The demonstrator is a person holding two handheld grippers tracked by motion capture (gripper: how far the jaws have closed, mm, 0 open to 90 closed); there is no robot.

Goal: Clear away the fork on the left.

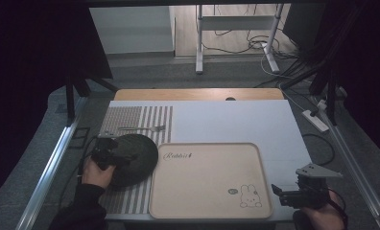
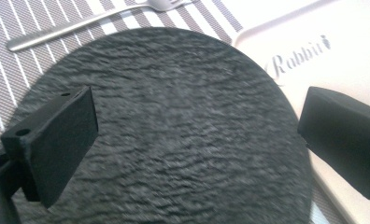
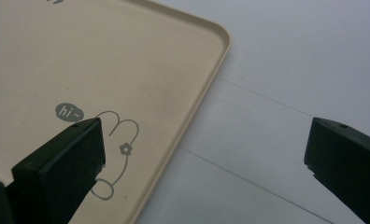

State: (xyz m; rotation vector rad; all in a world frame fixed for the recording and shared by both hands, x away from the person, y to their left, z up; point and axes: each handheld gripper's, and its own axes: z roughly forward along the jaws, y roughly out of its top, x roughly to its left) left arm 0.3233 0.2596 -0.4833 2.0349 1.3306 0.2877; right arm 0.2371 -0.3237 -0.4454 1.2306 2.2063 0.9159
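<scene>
Plate [image 2: 174,126], dark and flat, lay on the striped mat [image 1: 130,120] with its edge at the tray [image 1: 207,211], and the left gripper [image 1: 112,152] hovered over it unclenched, so a shallow bite could have skidded off and knocked the fork [image 2: 89,21]

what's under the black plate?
The black plate lies on the striped placemat, its right edge over the beige tray's rim. The left tongs hover open above it. Whatever is beneath its middle is covered.
</scene>
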